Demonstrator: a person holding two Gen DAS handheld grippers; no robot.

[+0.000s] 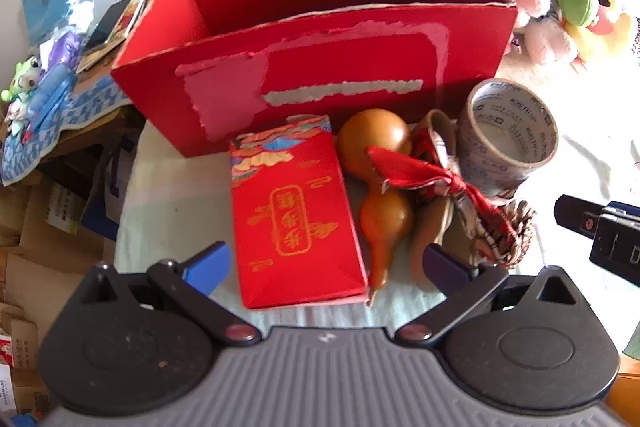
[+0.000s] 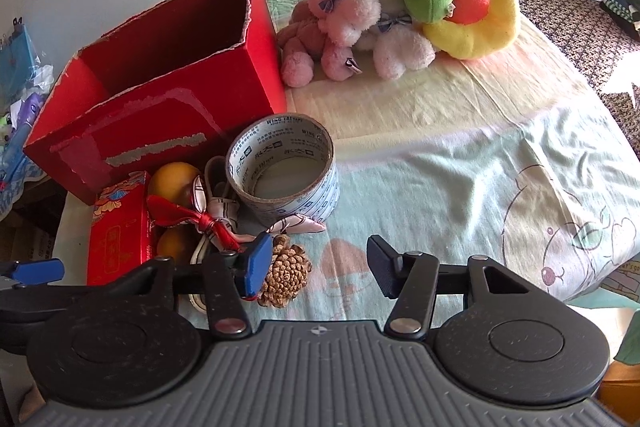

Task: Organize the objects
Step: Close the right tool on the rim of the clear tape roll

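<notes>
Red carton (image 1: 312, 39), plush toys (image 2: 400, 7) beside

Box floor: the red box (image 1: 312, 39) hides its own floor behind its near wall.
Pinecone (image 2: 285, 277): partly behind the right gripper's blue finger (image 2: 254, 267).
Scarf (image 2: 218, 211): its lower part hidden.

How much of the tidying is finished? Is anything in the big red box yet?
Nothing looks done: what shows of the open red cardboard box is bare. Both grippers, left and right, are open and hold nothing. Left outside: flat red packet, brown gourd, tape roll, pine cone.
</notes>
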